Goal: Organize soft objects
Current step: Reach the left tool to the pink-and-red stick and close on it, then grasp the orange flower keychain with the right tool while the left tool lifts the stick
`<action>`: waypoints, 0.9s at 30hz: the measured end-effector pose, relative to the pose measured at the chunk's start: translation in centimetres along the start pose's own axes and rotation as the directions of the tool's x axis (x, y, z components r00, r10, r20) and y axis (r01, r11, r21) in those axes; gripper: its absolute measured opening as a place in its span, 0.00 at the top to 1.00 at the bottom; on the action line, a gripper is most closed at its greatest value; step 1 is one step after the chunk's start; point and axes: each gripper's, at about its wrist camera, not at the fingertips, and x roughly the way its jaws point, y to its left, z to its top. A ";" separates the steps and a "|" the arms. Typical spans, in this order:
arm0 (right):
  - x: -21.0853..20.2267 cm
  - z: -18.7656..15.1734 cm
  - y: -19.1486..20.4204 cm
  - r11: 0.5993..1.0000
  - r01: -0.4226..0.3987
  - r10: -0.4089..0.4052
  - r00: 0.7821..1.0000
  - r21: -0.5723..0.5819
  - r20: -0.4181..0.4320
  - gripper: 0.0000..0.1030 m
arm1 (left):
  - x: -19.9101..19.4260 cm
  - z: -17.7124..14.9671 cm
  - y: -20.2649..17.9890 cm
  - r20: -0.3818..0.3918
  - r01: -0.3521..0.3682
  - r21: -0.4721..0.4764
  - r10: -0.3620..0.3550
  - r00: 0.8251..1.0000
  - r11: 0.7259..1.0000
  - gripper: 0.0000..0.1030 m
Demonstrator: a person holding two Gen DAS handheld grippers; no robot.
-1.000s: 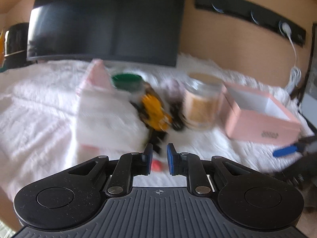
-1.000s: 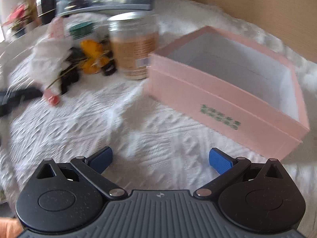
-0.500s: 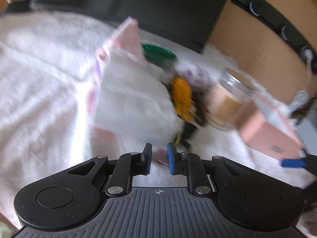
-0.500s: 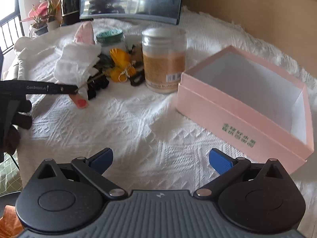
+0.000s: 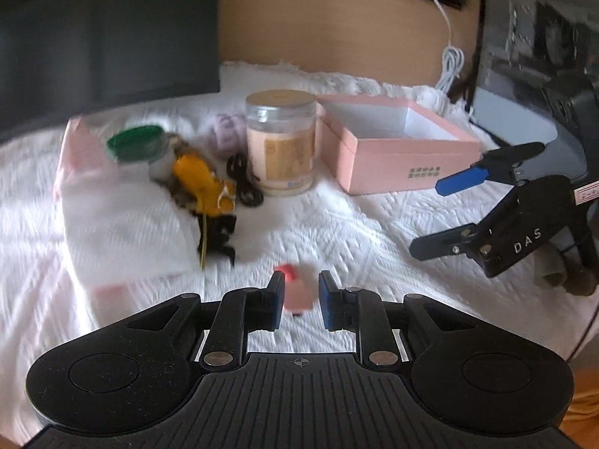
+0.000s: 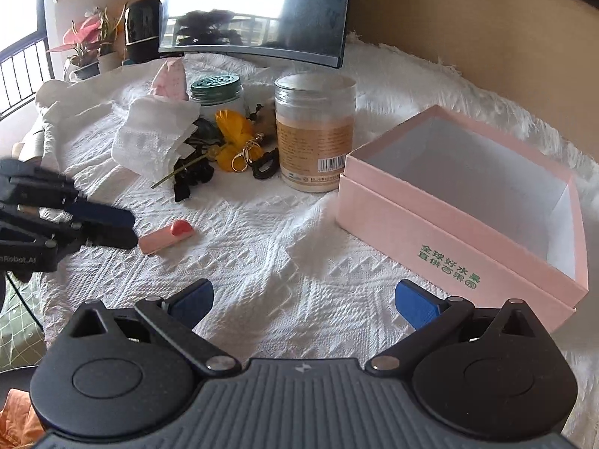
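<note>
A: One small pink bar with a red tip (image 6: 165, 237) lies flat on the white bedspread (image 6: 284, 247), at about nine o'clock from the middle of the right wrist view. It sits well apart from the pile at eleven o'clock.

B: And the left gripper (image 5: 299, 295)?

A: Its jaws are opening, and the pink bar shows between them in the left wrist view. The pads do not look pressed on it; it rests on the cloth. The view is blurred, so I cannot tell whether one pad brushes it.

B: So which step is this?

A: I judge it a first approach or a re-grip on that bar, with the pink box (image 6: 464, 202) as the likely goal. The box stands open and looks empty, at two o'clock.

B: The right gripper (image 6: 303, 303)?

A: Its jaws are spread wide, with nothing between them, over bare cloth near the box's front wall.

B: What does the next move call for?

A: Centre the bar between the pads, close gently, lift clear, then carry it toward the box, past the jar (image 6: 314, 131), which stands just beside the box at twelve o'clock.

B: And the rest?

A: The folded tissue (image 6: 155, 138), the yellow trinket (image 6: 232, 131) and black cords sit near the green-lidded jar (image 6: 217, 91), untouched.
</note>
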 end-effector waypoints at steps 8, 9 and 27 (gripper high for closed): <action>-0.2 -0.8 -0.2 1.000 -0.014 0.014 1.000 0.010 -0.003 0.00 | 3.6 0.8 -1.1 -0.083 -0.158 0.059 0.163 0.983 0.986 0.71; -0.3 -0.8 -0.2 1.000 -0.014 0.014 1.000 0.009 -0.001 0.00 | 3.7 0.9 -1.1 -0.091 -0.158 0.059 0.162 0.982 0.986 0.71; -0.8 4.9 1.4 1.000 -0.013 0.013 0.999 0.017 0.041 0.63 | 3.0 -0.9 0.2 -0.019 -0.065 -0.136 0.063 0.998 0.989 0.87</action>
